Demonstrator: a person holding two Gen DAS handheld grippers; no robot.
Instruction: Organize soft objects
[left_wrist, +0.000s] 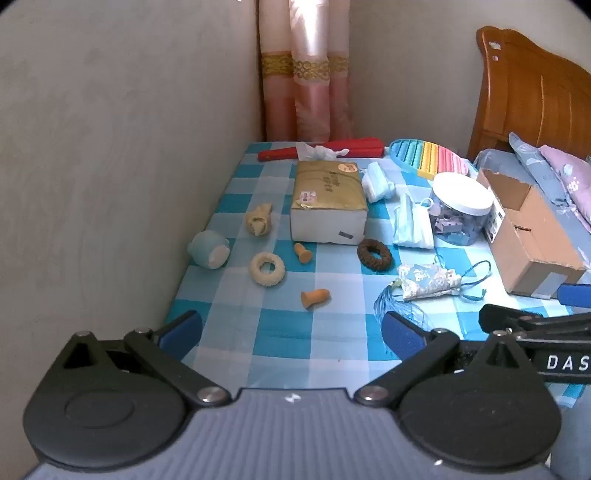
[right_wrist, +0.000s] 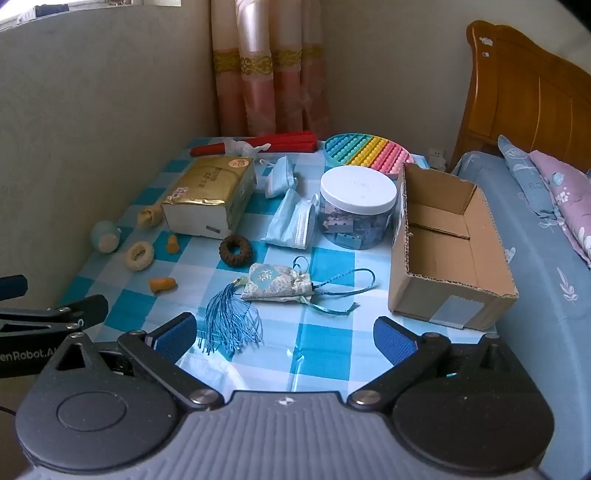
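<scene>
Soft daylight, sharp centre, fisheye bending and dark corners.

Both claws hang side by side, tilted downward. The left claw (left_wrist: 291, 332) stands with its blue-padded fingers (left_wrist: 183, 326) spread wide, nothing between them. The right claw (right_wrist: 284, 334) is spread just as wide and equally empty, its blue pads (right_wrist: 393, 338) well apart. Each one's black linkage pokes into the other's view.

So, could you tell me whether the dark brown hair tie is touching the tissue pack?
Apart. In the left wrist view a strip of checked cloth shows between the dark brown hair tie and the tissue pack; the right wrist view shows that gap too.
</scene>
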